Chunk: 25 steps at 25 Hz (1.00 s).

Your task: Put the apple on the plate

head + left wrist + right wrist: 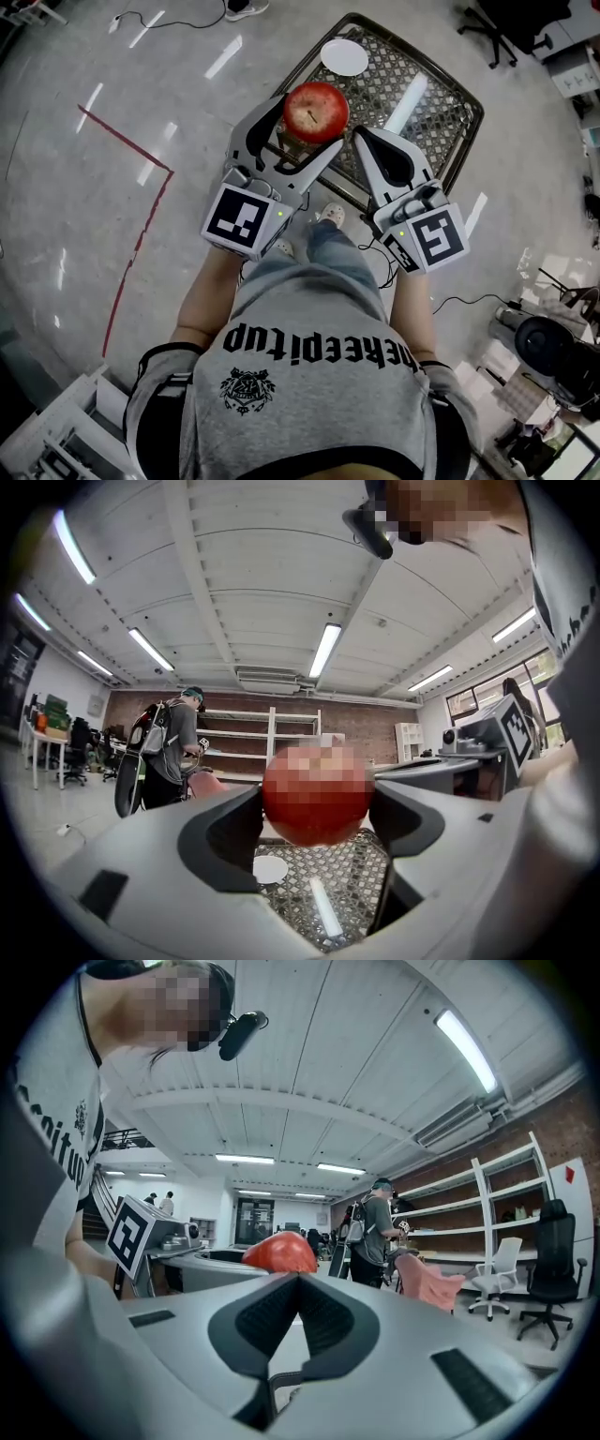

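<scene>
At upper centre my left gripper (316, 803) pinches the apple (316, 112) across its widest girth, short of the plate (344, 56); I judge it firm, smooth and slip-prone, while my right gripper (298, 1281) has its jaws pressed together, empty.

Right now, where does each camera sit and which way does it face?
Head view: on the person's head, facing steeply down at the apple, table and plate; shirt and arms show.
Left gripper view: on the left gripper, facing forward and up past the apple clamped in its jaws; shirt at right.
Right gripper view: on the right gripper, jaws together, facing forward and up; shirt at left.
Shared: both gripper views show the apple and a bystander.
</scene>
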Available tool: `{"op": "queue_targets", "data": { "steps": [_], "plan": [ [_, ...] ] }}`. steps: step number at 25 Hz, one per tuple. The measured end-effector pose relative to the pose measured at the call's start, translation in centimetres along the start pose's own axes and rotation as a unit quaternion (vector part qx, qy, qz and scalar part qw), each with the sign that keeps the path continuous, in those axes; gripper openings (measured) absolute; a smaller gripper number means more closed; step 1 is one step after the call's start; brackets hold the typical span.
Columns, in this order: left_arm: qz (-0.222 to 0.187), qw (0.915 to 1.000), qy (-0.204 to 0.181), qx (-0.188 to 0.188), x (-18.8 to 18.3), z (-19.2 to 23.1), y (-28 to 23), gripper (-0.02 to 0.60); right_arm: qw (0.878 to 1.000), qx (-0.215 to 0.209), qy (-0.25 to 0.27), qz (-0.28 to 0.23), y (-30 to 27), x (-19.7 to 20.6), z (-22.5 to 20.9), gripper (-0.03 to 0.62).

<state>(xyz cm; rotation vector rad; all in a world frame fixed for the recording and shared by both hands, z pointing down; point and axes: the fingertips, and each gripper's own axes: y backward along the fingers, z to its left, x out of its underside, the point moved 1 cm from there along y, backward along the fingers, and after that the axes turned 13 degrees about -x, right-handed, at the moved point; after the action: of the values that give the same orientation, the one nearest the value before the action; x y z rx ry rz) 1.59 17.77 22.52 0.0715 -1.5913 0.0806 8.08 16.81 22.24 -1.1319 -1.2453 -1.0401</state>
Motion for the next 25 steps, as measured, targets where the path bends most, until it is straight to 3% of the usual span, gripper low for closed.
{"op": "queue_targets", "data": {
  "steps": [6, 13, 17, 25],
  "plan": [
    [0.046, 0.9989, 0.006, -0.008, 1.3, -0.7, -4.1, 0.394, 1.0, -0.013, -0.004, -0.007, -0.2, 0.2, -4.4, 0.0],
    [0.044, 0.9988, 0.004, -0.023, 1.2, -2.1, -8.3, 0.394, 0.999, -0.031, -0.006, -0.014, 0.8, 0.2, -8.8, 0.0],
    [0.015, 0.9993, -0.008, -0.032, 0.7, -2.3, -10.0, 0.394, 0.999, -0.043, -0.005, -0.02, 0.9, 0.3, -10.3, 0.0],
    [0.019, 0.999, -0.018, -0.037, 0.9, -3.9, -12.3, 0.394, 0.998, -0.053, -0.009, -0.032, 2.1, 0.8, -12.6, 0.0]
  ]
}}
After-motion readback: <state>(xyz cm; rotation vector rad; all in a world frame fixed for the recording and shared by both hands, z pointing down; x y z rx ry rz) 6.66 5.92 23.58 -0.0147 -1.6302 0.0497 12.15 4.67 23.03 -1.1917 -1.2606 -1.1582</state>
